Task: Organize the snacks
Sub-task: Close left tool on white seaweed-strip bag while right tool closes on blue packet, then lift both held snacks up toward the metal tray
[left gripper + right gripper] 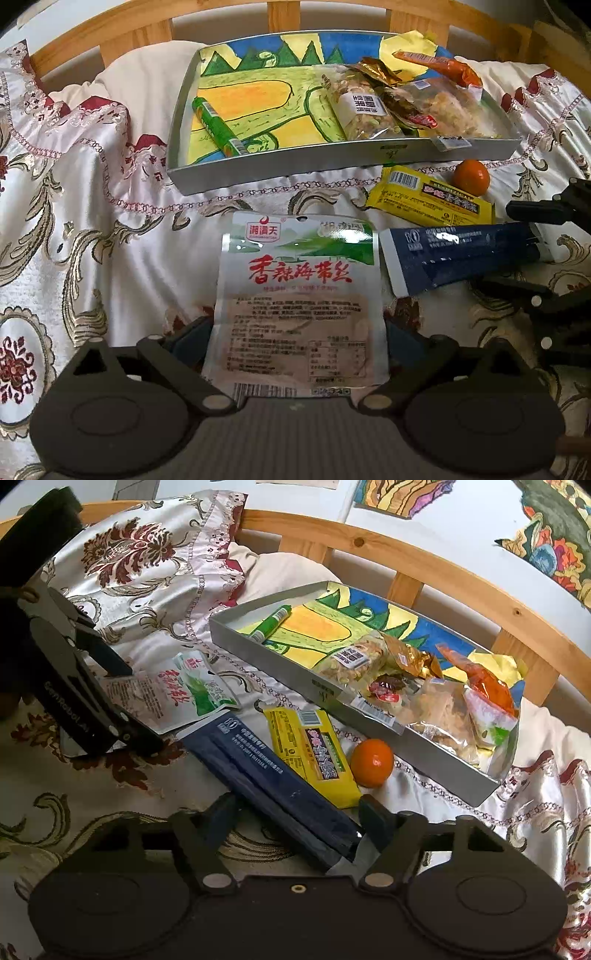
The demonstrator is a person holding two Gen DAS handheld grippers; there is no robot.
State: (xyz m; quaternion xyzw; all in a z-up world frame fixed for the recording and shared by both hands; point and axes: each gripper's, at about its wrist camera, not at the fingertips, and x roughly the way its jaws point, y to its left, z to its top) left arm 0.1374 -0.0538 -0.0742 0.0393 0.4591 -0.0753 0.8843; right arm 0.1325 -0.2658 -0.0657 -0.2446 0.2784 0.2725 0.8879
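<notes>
My left gripper [295,341] is open, its fingers on either side of a white and green seaweed snack packet [301,295] lying on the cloth; the packet also shows in the right wrist view [173,694]. My right gripper [299,819] is open around a dark blue snack bar [273,786], also in the left wrist view [461,254]. A yellow packet [314,753] and an orange ball [371,762] lie beside the bar. A grey tray [288,166] with a painted bottom holds a green tube [219,127] and several snack packets [399,99].
An embroidered satin cloth [74,221] covers the surface. A wooden rail [443,572] runs behind the tray, with a cushion [140,77] against it. Painted pictures [554,535] hang on the wall.
</notes>
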